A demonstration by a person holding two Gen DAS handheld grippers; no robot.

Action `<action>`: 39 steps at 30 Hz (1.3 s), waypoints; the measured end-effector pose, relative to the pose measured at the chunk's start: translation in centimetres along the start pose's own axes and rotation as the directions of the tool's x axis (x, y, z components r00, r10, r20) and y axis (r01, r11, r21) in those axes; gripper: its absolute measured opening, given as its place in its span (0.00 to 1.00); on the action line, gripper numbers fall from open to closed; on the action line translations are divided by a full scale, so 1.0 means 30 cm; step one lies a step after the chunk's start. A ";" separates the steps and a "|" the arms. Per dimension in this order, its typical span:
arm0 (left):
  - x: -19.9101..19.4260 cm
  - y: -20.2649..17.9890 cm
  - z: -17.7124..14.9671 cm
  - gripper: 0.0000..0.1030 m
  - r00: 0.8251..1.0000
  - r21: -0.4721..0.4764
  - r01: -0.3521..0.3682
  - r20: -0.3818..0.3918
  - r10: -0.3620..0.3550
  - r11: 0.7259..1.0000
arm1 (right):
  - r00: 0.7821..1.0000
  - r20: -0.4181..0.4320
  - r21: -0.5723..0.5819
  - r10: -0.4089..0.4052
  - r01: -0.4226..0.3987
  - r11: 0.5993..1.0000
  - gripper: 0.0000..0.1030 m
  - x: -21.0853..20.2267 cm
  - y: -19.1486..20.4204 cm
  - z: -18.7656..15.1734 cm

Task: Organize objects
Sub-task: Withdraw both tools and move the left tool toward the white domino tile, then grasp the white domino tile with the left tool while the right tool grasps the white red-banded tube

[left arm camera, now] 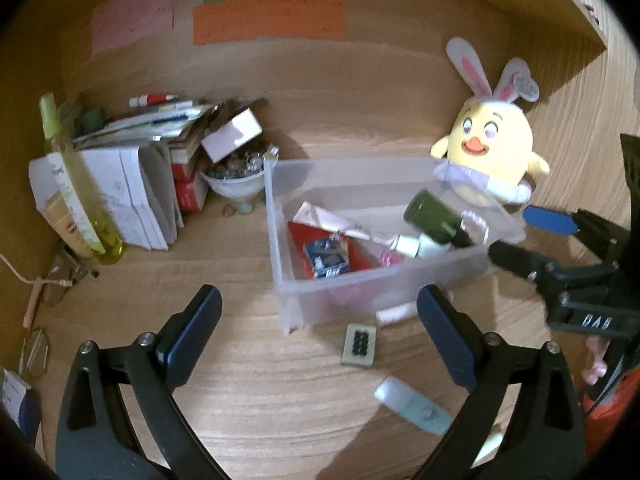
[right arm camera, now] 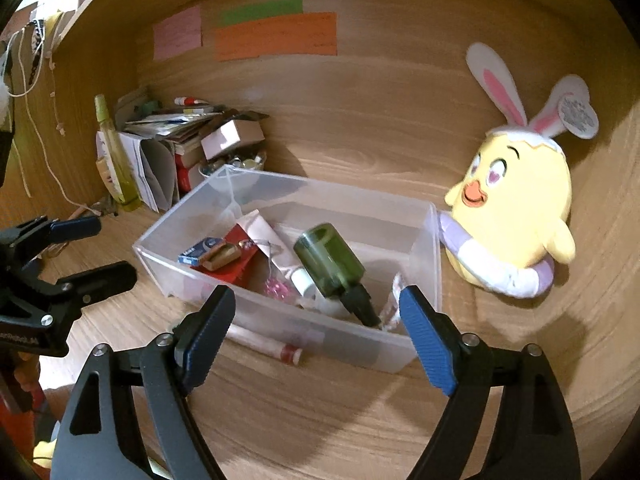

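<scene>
1. We see a wooden desk top [left arm camera: 280,392] with light brown grain, lit warm from above, with soft shadows falling on it.
2. We see a wooden back wall [left arm camera: 360,92] of the same tone rising behind the desk.
3. We see a pink paper note [right arm camera: 177,32], a green paper strip [right arm camera: 262,11] and an orange paper strip [right arm camera: 276,36] stuck on the back wall, the green one just above the orange one; the writing is too blurred to read.
4. We see a wooden side wall [right arm camera: 80,92] on the left with white cords [right arm camera: 40,136] hanging beside it.
5. We see a shelf edge [left arm camera: 576,12] at upper right in the left wrist view.
</scene>
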State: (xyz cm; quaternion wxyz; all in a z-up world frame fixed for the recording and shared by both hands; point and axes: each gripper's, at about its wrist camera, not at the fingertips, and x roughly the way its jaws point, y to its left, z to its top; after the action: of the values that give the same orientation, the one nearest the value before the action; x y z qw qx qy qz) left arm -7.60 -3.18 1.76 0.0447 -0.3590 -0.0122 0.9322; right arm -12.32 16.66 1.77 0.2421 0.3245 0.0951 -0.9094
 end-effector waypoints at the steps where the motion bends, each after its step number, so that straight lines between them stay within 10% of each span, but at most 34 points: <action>1: 0.006 0.004 -0.011 0.96 1.000 0.000 0.000 -0.010 0.000 1.000 | 1.000 -0.005 0.006 -0.001 0.001 1.000 0.80 0.000 -0.004 -0.008; 18: 0.174 0.000 -0.116 0.95 0.984 -0.021 0.063 -0.168 -0.066 0.998 | 0.988 -0.149 0.031 0.035 -0.030 0.999 0.80 0.106 -0.001 -0.133; 32: 0.246 -0.043 -0.118 0.28 0.974 0.038 0.109 -0.202 -0.099 0.993 | 0.972 -0.219 0.078 0.086 -0.071 0.994 0.80 0.225 0.071 -0.129; 39: 0.219 0.003 -0.121 0.23 0.980 0.019 0.098 -0.177 -0.093 0.995 | 0.964 -0.253 0.114 0.082 -0.054 0.992 0.80 0.272 0.115 -0.120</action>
State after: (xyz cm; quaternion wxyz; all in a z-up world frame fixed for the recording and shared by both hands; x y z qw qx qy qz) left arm -10.03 -2.71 -5.35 0.0951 -0.4381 -0.0125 0.8938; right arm -14.12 11.78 -6.24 0.2411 0.4550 0.0659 -0.8547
